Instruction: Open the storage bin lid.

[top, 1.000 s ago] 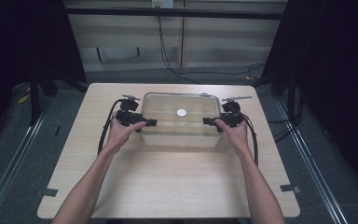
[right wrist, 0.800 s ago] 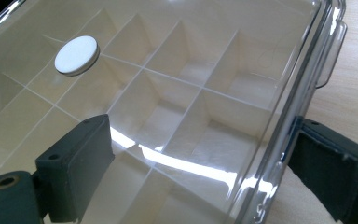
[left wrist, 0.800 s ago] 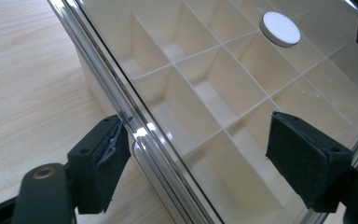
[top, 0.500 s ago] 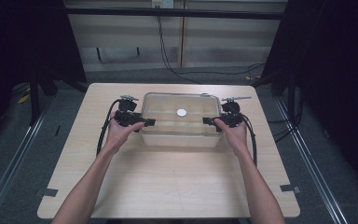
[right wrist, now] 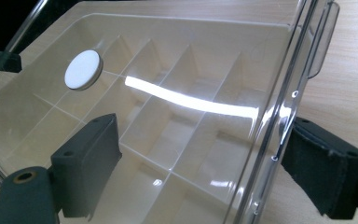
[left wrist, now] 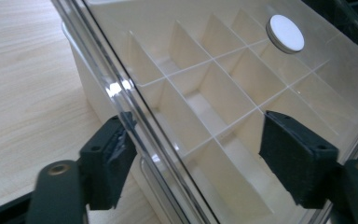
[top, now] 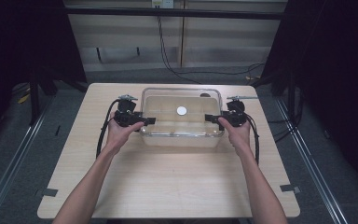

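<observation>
Both grippers' jaws had just been closing on the clear lid's (top: 182, 100) ends — left gripper (top: 144, 120) at nine o'clock, right gripper (top: 211, 117) at three — not yet clenched, likely about to lift.

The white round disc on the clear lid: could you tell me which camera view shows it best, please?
The left gripper view: the white disc is large and sharp, with its thick rim visible, on the clear lid. The right gripper view shows it about as large, at a slant. The high view gives only a small white dot near the lid's middle.
</observation>
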`<state>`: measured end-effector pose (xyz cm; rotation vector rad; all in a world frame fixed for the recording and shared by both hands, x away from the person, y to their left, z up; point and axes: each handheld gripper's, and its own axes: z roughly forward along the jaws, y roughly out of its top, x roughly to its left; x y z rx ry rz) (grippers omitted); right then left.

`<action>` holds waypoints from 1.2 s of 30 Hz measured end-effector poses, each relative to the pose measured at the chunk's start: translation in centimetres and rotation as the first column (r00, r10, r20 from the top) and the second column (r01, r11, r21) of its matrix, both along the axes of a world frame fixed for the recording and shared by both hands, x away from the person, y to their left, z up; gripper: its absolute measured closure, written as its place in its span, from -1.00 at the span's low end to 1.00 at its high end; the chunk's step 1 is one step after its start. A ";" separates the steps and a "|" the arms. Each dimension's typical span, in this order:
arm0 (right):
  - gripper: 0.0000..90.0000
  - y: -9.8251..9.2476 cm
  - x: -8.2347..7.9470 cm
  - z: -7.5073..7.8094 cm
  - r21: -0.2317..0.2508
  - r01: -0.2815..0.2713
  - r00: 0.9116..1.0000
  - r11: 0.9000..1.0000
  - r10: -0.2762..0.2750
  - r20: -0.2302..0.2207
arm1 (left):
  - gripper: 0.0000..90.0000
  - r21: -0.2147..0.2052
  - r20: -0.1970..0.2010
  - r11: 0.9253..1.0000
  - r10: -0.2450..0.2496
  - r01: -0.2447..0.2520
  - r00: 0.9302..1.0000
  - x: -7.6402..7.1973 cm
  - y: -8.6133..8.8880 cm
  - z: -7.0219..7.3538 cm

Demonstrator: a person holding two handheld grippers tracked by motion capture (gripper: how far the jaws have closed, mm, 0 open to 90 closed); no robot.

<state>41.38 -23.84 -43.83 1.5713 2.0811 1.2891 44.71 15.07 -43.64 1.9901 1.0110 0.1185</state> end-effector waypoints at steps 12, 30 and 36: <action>-0.31 -0.8 -0.6 0.3 -0.008 0.041 0.998 0.999 -0.040 0.040 | -0.13 -0.016 0.032 1.000 -0.013 0.014 0.999 -1.0 0.3 0.7; 0.16 -1.8 -2.1 1.9 0.038 0.058 0.993 0.998 -0.061 0.100 | 0.21 -0.045 0.096 0.999 0.002 0.003 0.995 -2.0 1.2 1.9; 0.28 -2.2 -2.7 2.3 0.061 0.055 0.992 0.997 -0.062 0.110 | 0.31 -0.053 0.118 0.999 0.000 0.006 0.993 -2.4 1.5 2.4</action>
